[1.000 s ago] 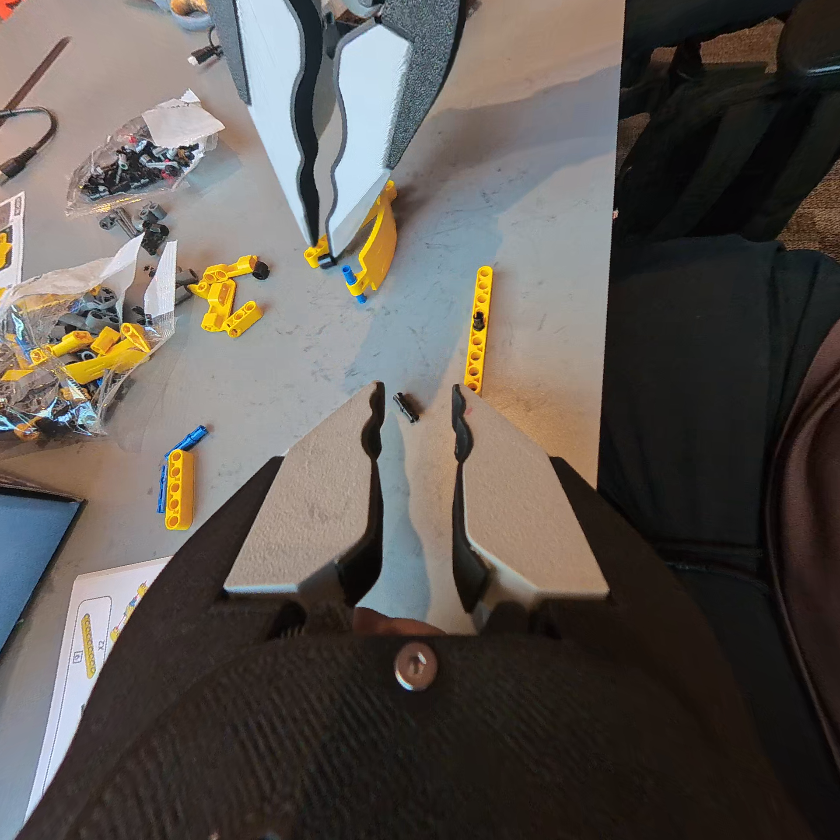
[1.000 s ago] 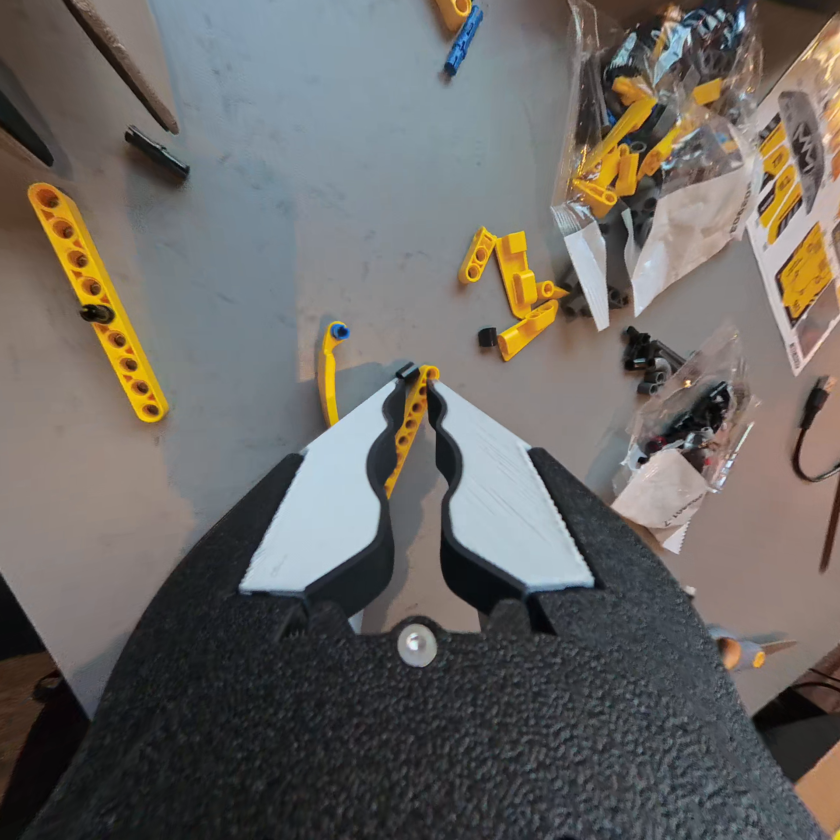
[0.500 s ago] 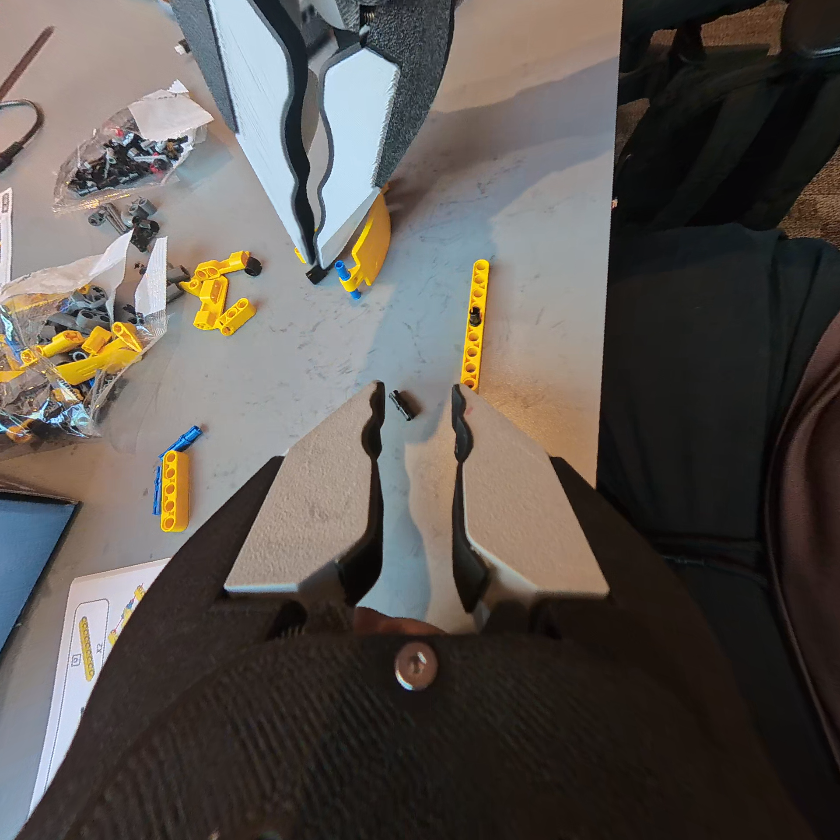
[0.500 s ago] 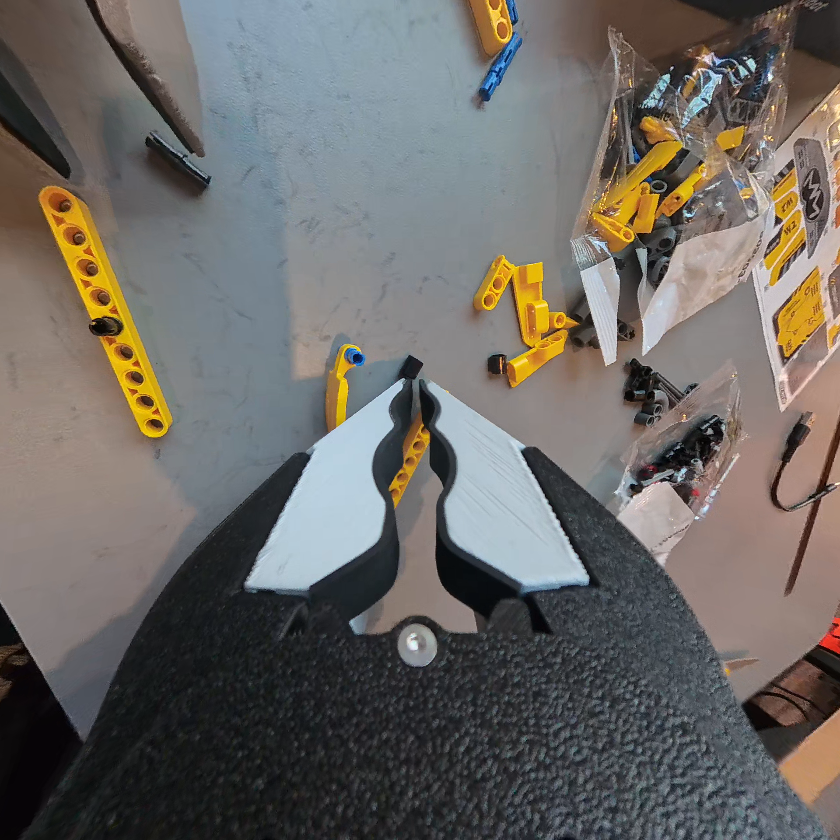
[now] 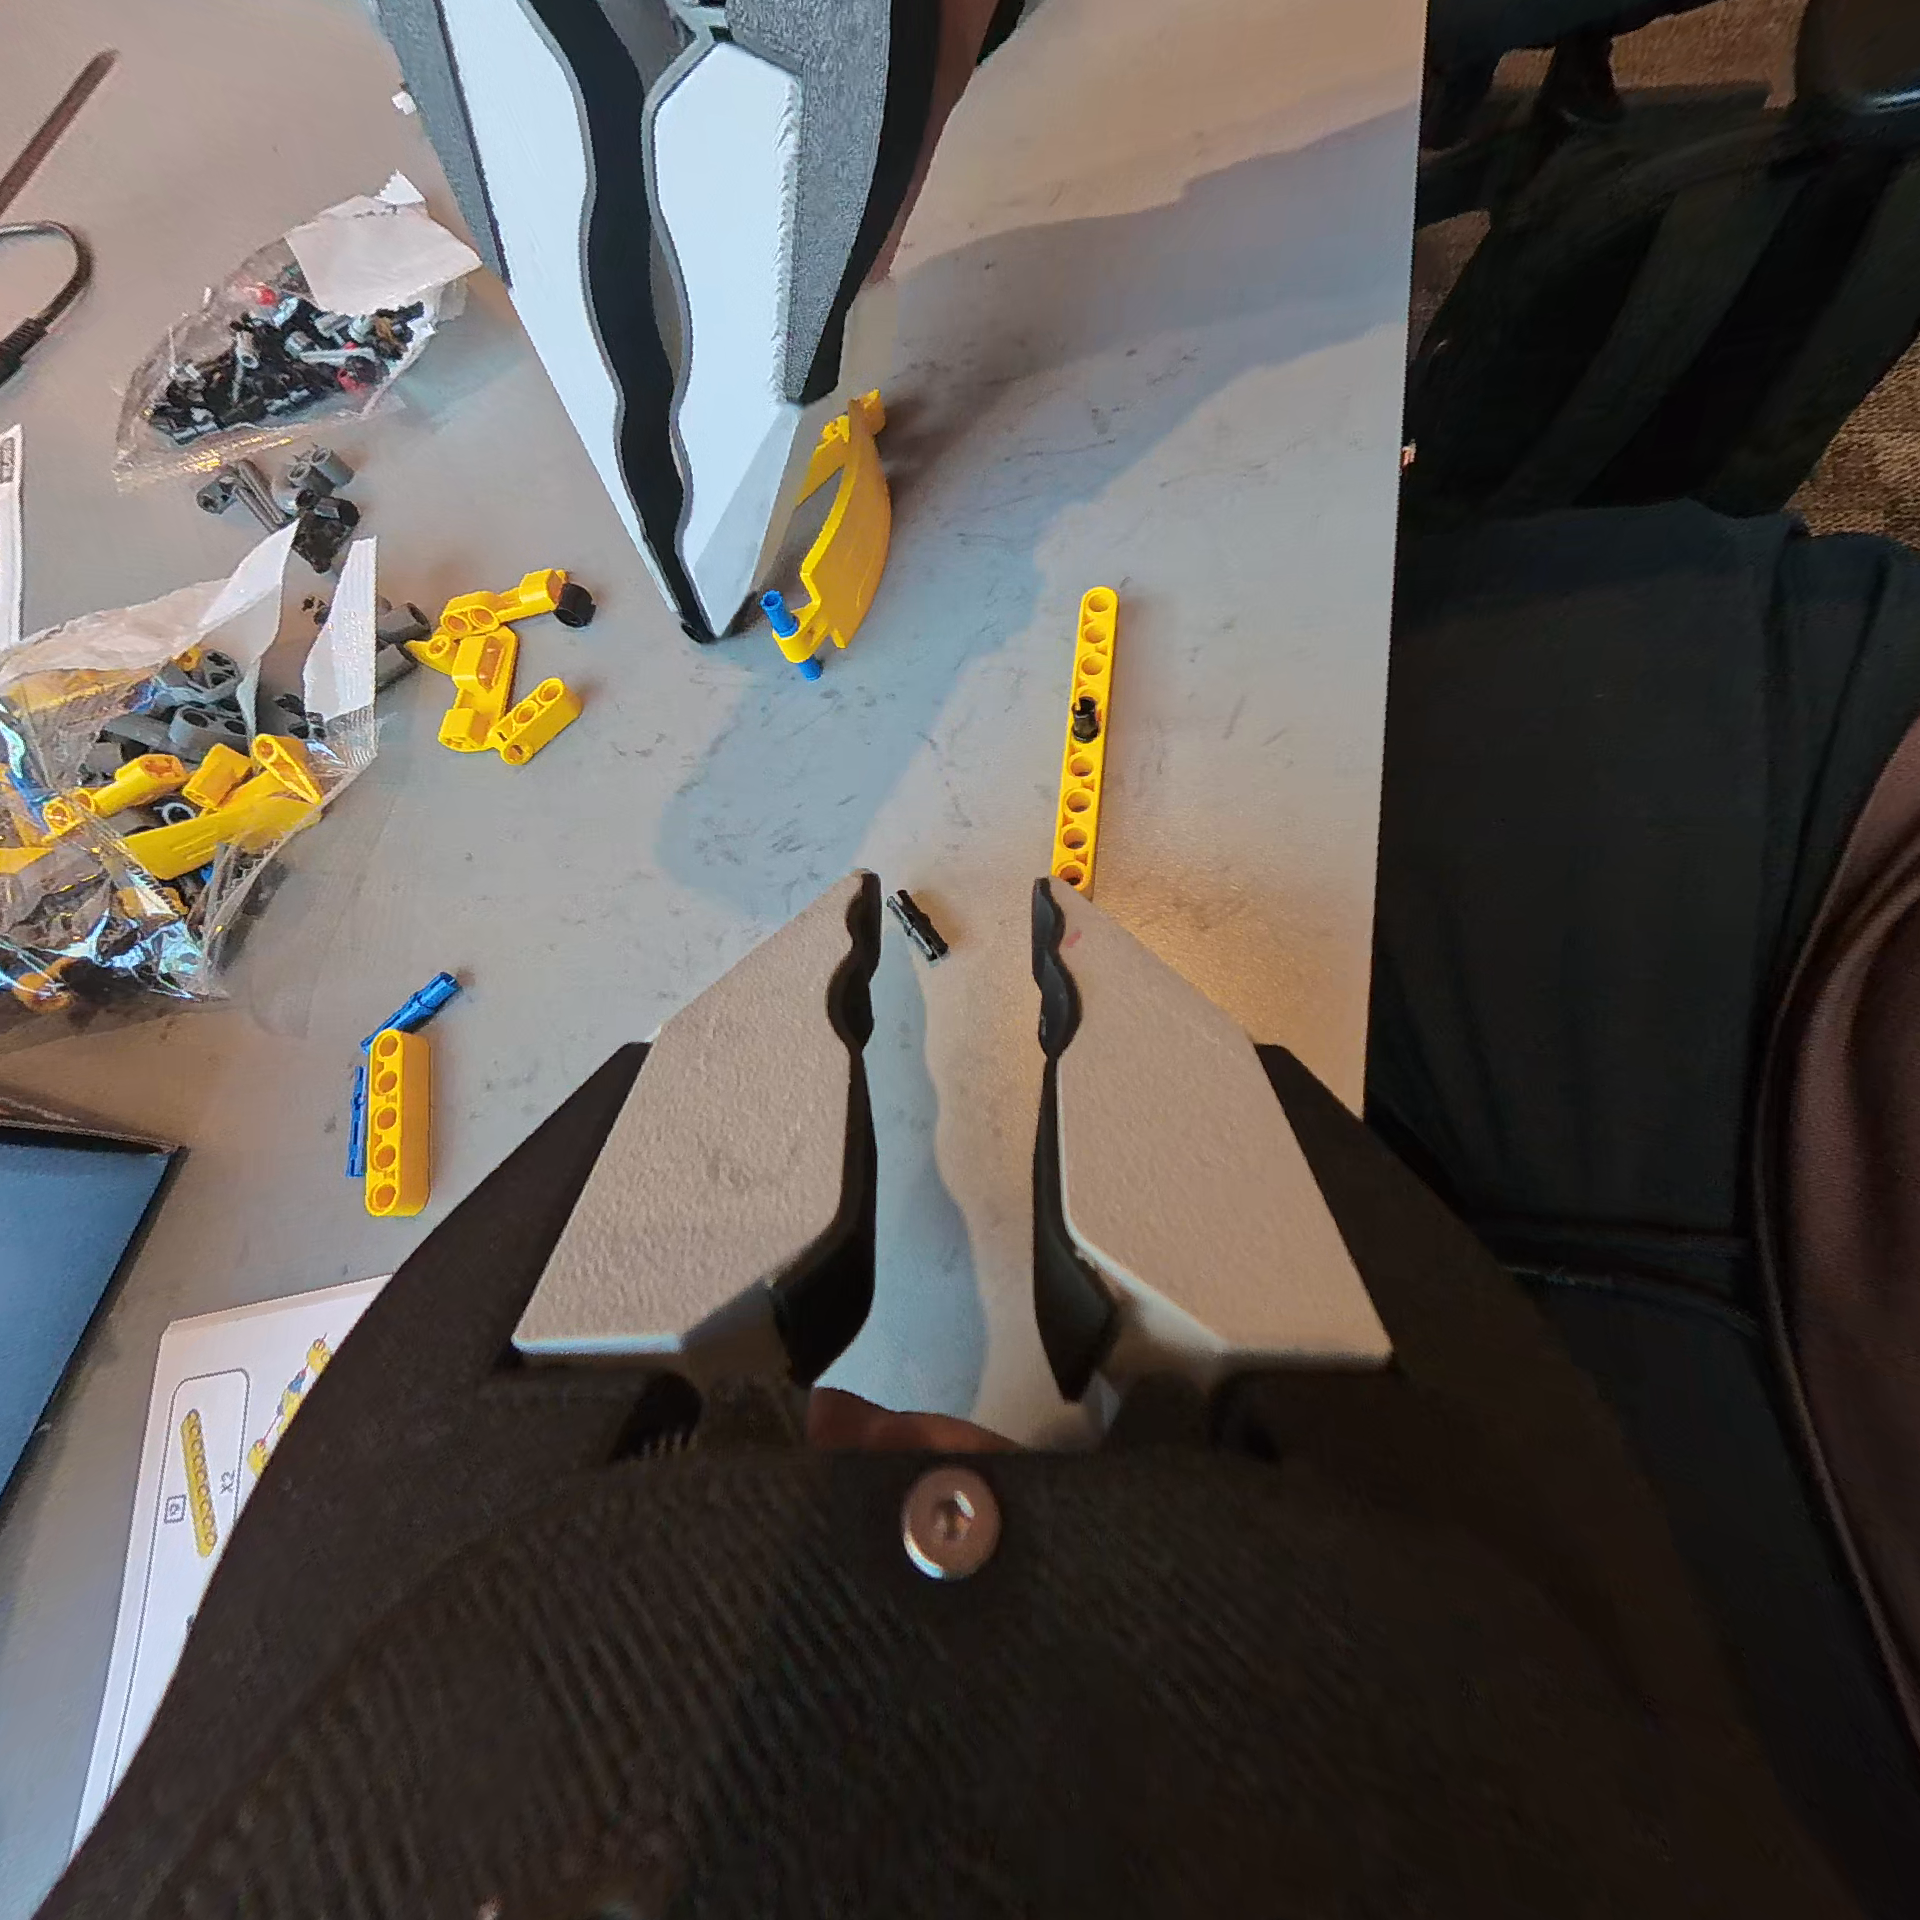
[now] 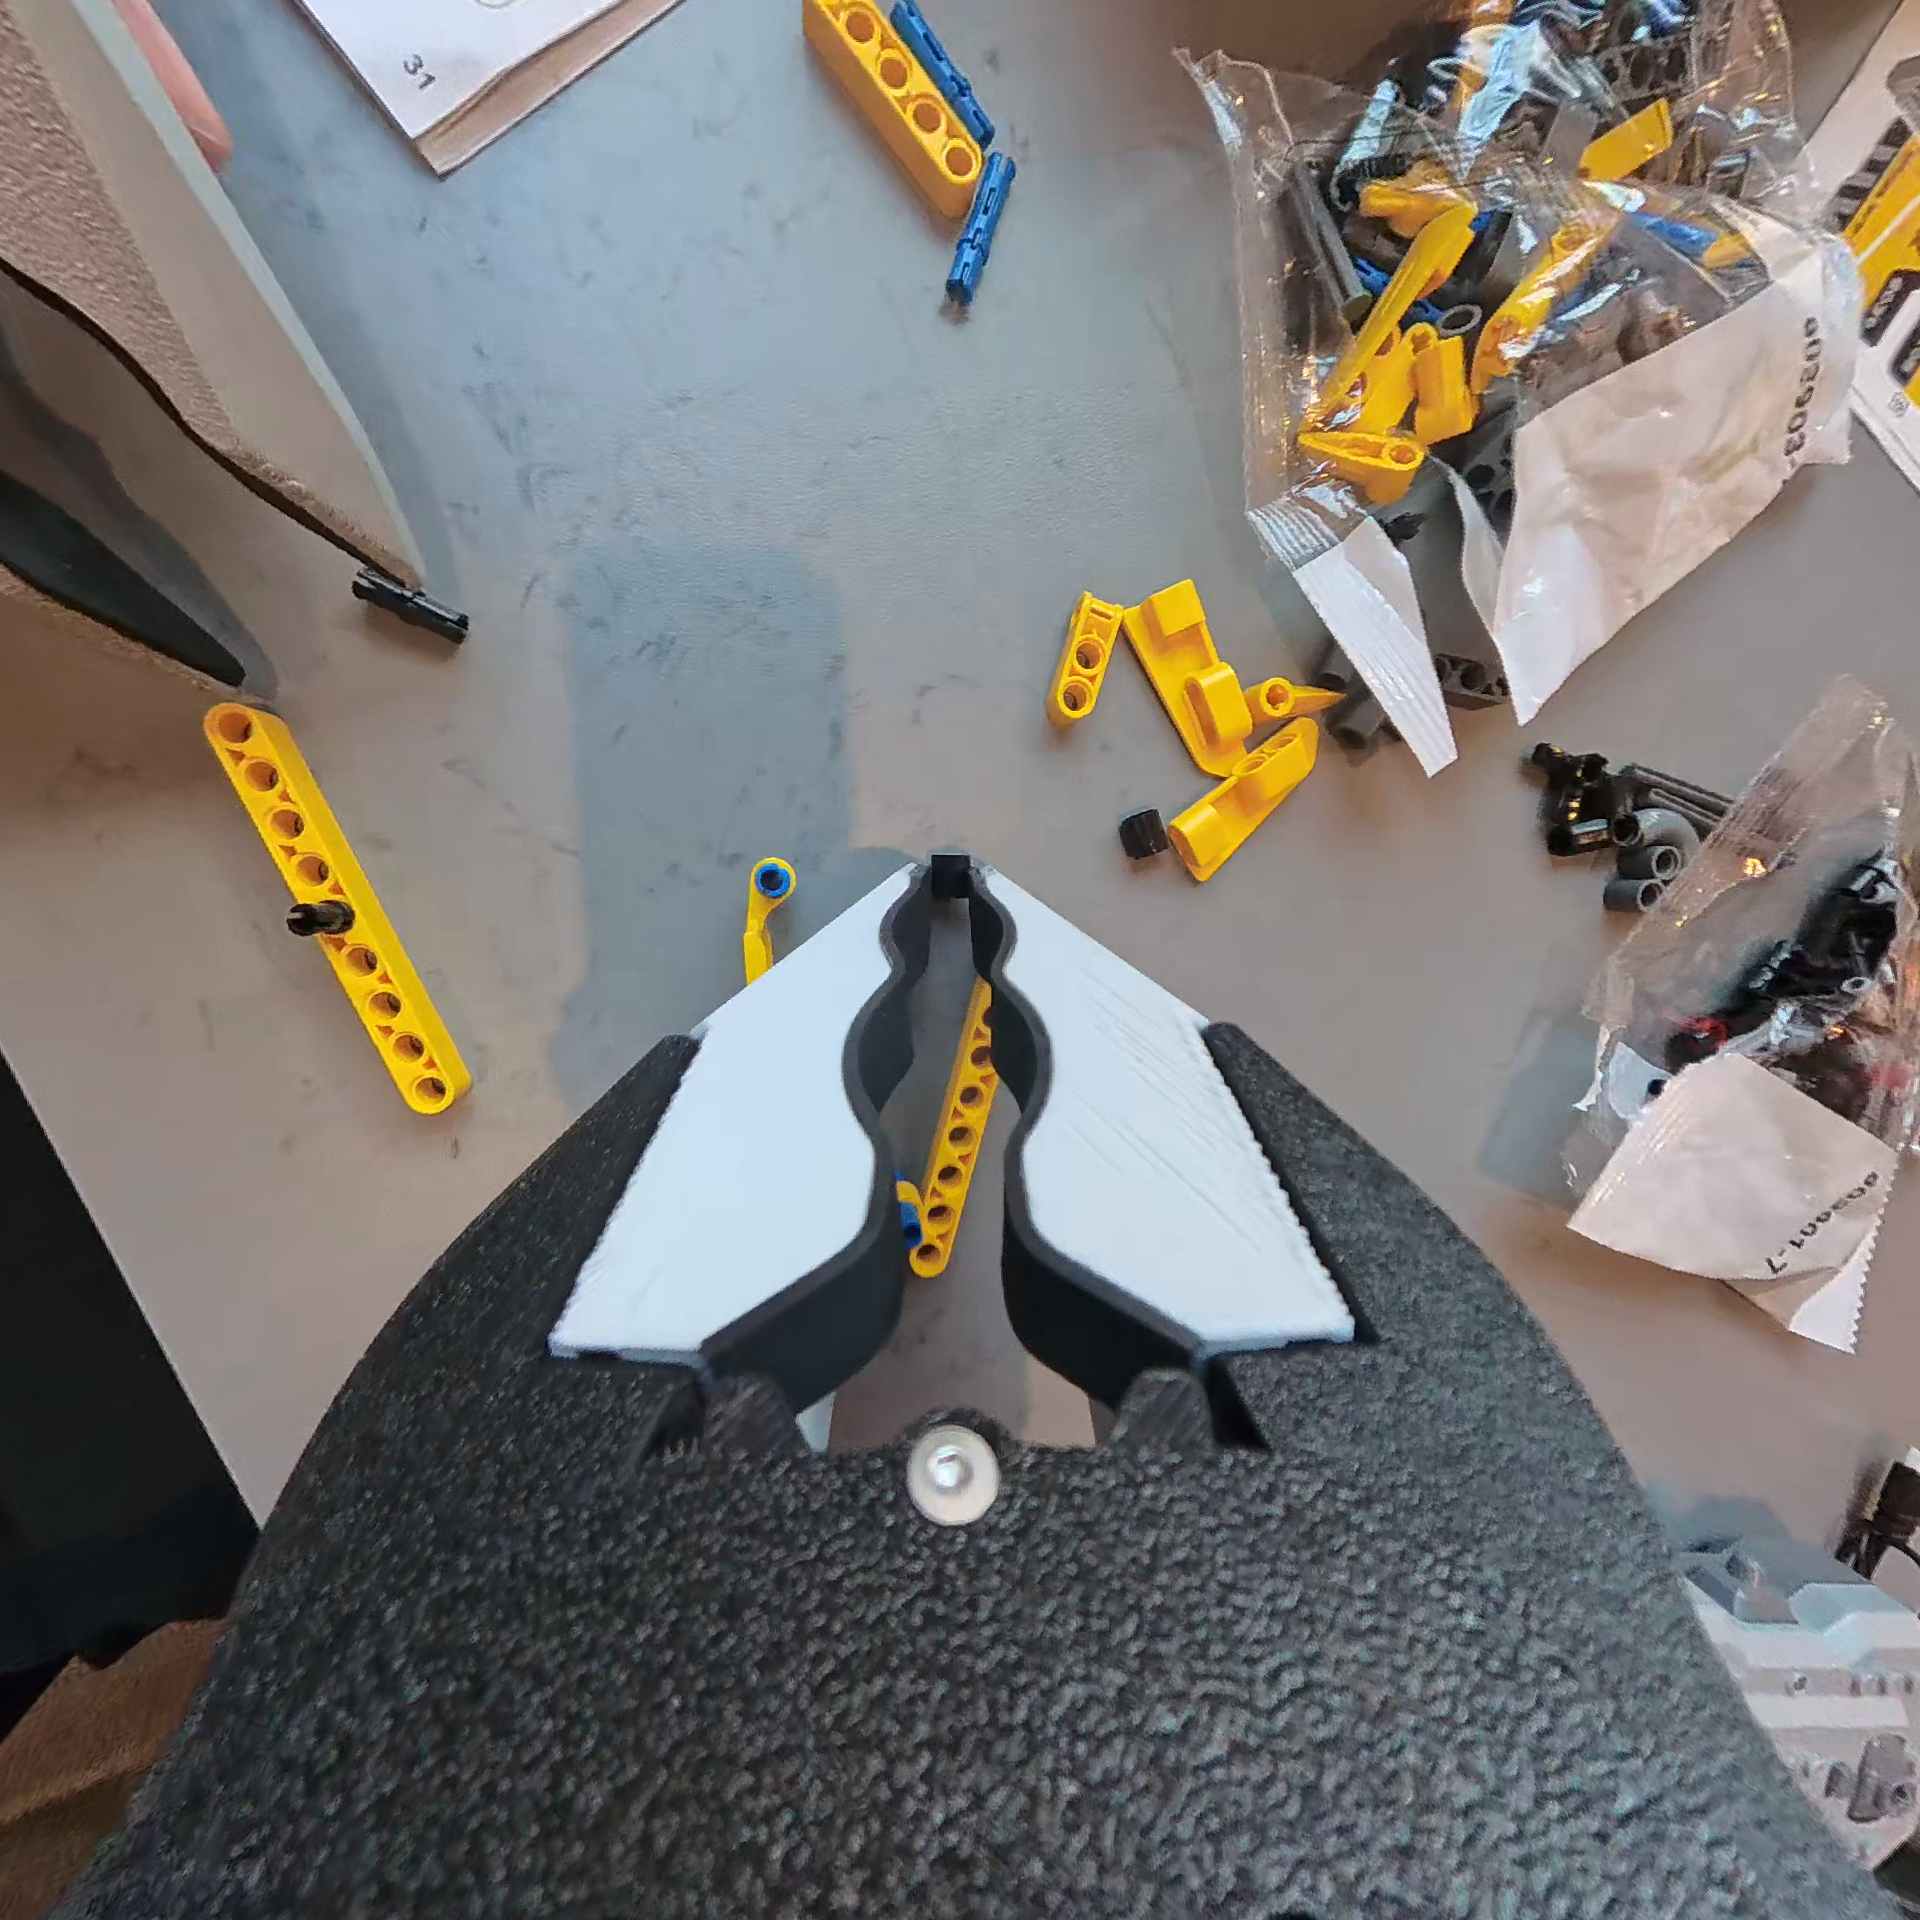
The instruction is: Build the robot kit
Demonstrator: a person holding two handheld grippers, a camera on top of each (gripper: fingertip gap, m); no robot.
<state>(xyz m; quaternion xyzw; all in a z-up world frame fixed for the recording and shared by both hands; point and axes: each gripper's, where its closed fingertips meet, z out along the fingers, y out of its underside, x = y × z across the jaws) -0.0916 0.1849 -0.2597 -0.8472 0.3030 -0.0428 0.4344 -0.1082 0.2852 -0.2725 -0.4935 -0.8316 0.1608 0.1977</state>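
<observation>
While the right gripper (image 6: 951,883) pinches a black connector (image 6: 948,873) on a yellow beam (image 6: 961,1132), assembly looks unfinished.
Left gripper (image 5: 948,909), fingers parted, hovers over a loose black pin (image 5: 916,927) beside the long yellow beam (image 5: 1084,738).

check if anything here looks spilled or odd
Grey and yellow pieces spill from the torn bag onto the table. The right gripper is shut on a black pin in a yellow assembly; the left gripper hovers open near a loose black pin.
</observation>
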